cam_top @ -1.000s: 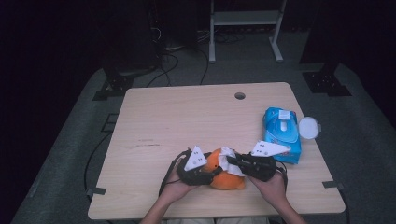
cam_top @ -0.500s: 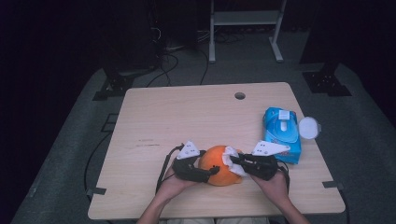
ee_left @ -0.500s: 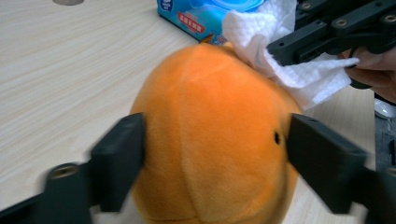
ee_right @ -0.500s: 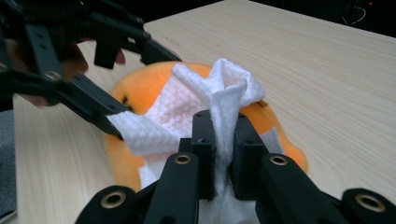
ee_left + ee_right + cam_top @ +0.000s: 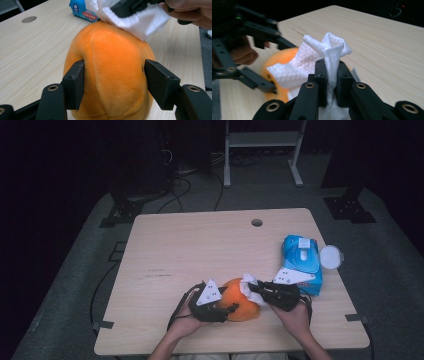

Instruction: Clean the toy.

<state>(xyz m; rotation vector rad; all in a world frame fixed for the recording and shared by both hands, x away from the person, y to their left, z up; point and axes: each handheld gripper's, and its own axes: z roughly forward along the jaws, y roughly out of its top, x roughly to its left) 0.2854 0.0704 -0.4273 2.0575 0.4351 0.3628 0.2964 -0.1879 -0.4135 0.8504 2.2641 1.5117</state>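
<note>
Since 1 second ago the left hand-held gripper has just been closing, pinching the orange plush toy at the tabletop's 6 o'clock edge; the right hand-held gripper, pinching a white wipe, can wipe it steadily.

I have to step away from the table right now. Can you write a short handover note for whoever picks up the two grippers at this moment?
Left gripper: jaws on either side of the orange plush toy, steadying it near the table's front edge; they have just been closing in on it after opening wider.
Right gripper: shut on a bunched white wipe, which lies against the top of the toy.
Nearby: blue wipe pack, at the right of the table, with a round white lid beside it.
Done: wipe in hand and on the toy.
Left: probably finish wiping the toy, then set toy and wipe down.
</note>
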